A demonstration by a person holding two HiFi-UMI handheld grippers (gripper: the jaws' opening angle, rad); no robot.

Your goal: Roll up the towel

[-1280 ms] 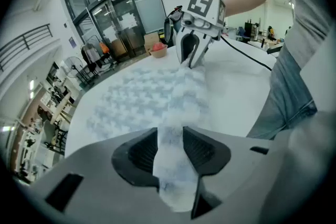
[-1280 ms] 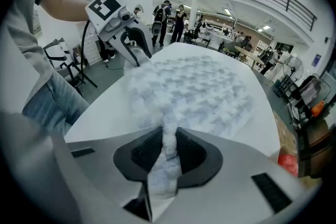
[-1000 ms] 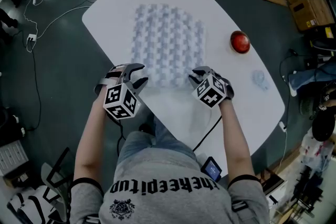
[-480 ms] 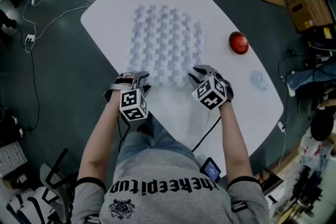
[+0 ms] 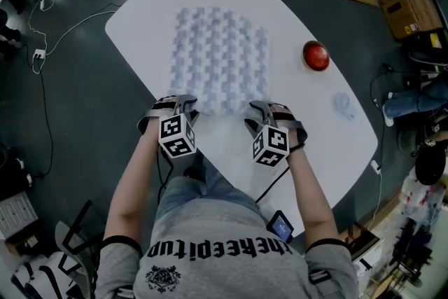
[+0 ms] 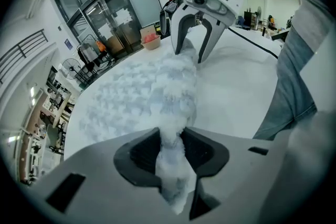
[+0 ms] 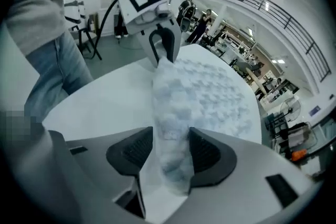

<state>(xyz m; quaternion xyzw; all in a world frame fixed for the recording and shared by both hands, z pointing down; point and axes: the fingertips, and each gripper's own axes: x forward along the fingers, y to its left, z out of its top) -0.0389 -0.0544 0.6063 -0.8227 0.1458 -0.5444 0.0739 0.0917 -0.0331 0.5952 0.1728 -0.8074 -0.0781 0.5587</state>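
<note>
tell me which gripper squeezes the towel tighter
The left gripper: its fingers, just closing, pinch the towel thin. The right gripper has fingers, just opening, wide around a thicker fold.

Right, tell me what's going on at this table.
A person stands at a white table with a gripper in each hand, working the near edge of a towel that lies mostly flat. That edge is bunched into a thin roll. The left gripper has just been closing and pinches one end of it. The right gripper has just been opening; the roll's other end sits between its jaws, unsqueezed. Rolling has barely begun.
</note>
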